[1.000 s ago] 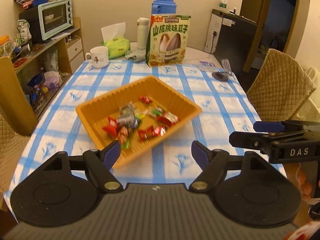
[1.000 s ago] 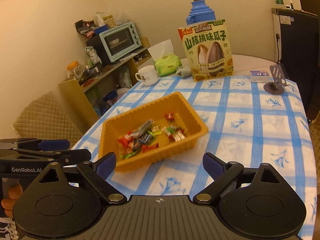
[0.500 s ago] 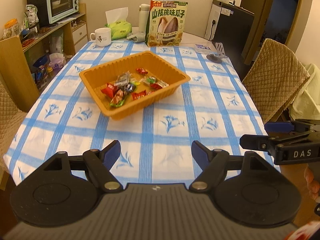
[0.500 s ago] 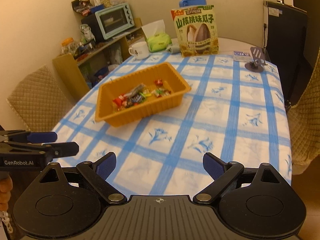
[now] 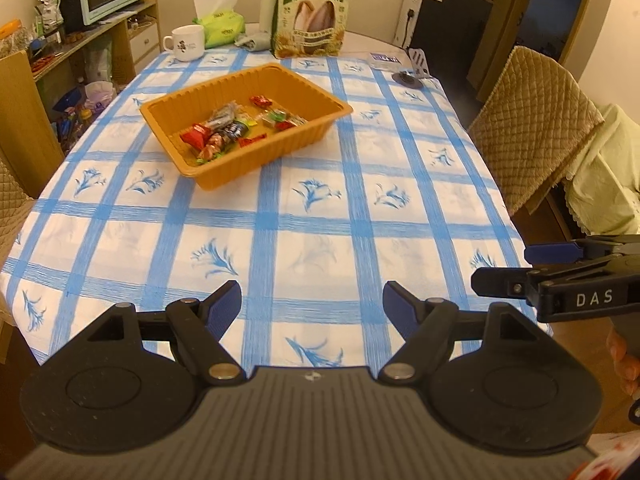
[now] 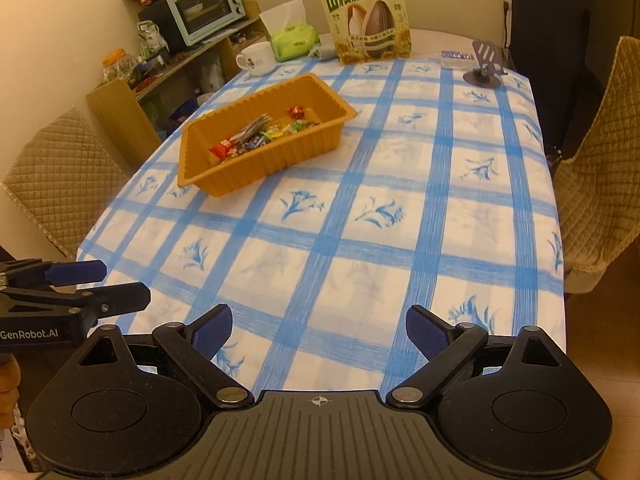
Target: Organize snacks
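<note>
Your left hand-held gripper [image 5: 312, 307] stood with its jaws spread wide and nothing between the blue pads [image 5: 226, 309]; only bare cloth showed in the gap. Your right hand-held gripper [image 6: 319, 331] was just as wide and just as empty. Both hung over the near edge of the tabletop [image 5: 360, 208], which wore a blue-and-white checked cloth, and both were well apart from the snacks.

In the left wrist view the orange tray [image 5: 224, 178] sat at about 11 o'clock from your gripper, set at a slant to the checks. The wrapped sweets [image 5: 236, 128] lay loose on its floor, red, green and silver wrappers heaped toward its near-left part. In the right wrist view the same tray [image 6: 256, 170] also sat at about 11 o'clock.

At 12 o'clock, on the far end of the tabletop, a green sunflower-seed box [image 5: 313, 14] stood upright. To its left, at about 11 o'clock, were a white mug [image 5: 185, 43] and a green tissue pack [image 5: 220, 26]. A small phone stand [image 6: 484, 66] stood at 1 o'clock in the right wrist view. Your other gripper showed side-on at 3 o'clock in the left view and at 9 o'clock in the right view.
</note>
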Tool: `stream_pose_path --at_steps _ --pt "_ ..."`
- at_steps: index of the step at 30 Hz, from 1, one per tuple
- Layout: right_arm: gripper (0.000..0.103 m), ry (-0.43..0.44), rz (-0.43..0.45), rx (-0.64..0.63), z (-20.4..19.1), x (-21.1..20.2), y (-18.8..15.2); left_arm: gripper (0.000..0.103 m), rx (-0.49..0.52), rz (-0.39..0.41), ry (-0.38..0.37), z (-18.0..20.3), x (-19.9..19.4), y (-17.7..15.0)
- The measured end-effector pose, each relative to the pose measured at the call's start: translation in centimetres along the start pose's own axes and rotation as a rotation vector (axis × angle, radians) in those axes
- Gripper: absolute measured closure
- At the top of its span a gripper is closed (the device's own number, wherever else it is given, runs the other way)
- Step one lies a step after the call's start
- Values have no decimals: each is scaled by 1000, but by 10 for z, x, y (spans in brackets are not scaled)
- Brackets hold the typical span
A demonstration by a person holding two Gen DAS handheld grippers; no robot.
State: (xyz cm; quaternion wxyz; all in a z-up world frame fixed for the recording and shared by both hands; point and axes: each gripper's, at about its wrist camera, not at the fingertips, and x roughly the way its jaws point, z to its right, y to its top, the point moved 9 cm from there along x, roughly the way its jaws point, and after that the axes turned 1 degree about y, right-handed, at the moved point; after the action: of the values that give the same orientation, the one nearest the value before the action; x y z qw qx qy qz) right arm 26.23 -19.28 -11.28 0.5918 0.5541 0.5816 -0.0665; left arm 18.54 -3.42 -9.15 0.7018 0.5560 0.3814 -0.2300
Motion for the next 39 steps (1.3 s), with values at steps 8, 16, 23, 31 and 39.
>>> stream_pose_path --at_steps 8,16,23,31,39 --pt "10 -7 -19 27 4 0 -6 27 19 -2 -14 9 1 2" --pt "10 -5 -32 38 4 4 -5 27 21 -4 -15 10 2 3" --pt "10 -5 -36 40 5 6 -5 27 21 -15 -21 8 8 4" --pt "10 -6 -36 41 5 8 -5 27 21 -19 -24 8 11 5" --pt "10 -5 -38 42 4 11 -4 27 21 -19 -24 7 11 4"
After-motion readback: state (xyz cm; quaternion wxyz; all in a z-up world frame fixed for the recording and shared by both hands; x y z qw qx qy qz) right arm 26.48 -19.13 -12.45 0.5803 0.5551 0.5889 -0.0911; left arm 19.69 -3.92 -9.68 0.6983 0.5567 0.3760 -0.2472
